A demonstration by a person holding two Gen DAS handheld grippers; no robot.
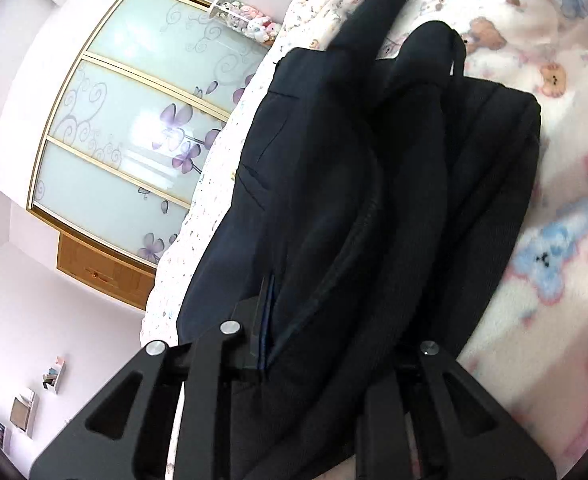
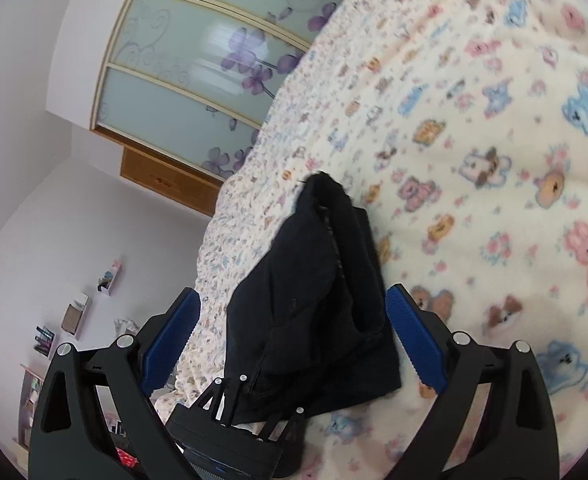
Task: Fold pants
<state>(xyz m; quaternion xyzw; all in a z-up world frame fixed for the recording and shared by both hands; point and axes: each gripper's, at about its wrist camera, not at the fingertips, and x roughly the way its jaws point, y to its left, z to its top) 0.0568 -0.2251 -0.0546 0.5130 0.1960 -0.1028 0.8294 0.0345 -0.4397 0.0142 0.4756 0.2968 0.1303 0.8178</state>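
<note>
Dark navy pants [image 1: 354, 180] lie folded in a long bundle on the bear-print blanket [image 1: 554, 200], near the bed's left edge. My left gripper [image 1: 318, 320] is shut on the near end of the pants; the cloth drapes over its fingers, and only a sliver of one blue pad [image 1: 265, 320] shows. In the right wrist view the same pants [image 2: 314, 300] lie between the wide-apart blue pads [image 2: 414, 340] of my right gripper [image 2: 289, 340], which is open and holds nothing. The left gripper [image 2: 237, 416] shows there at the pants' near edge.
The bed's blanket [image 2: 474, 160] spreads far to the right. Left of the bed stand a wardrobe with frosted flower-print doors [image 1: 133, 120] and a wall with small shelves [image 1: 53, 376]. A jar of plush toys [image 1: 245, 20] sits beyond the bed.
</note>
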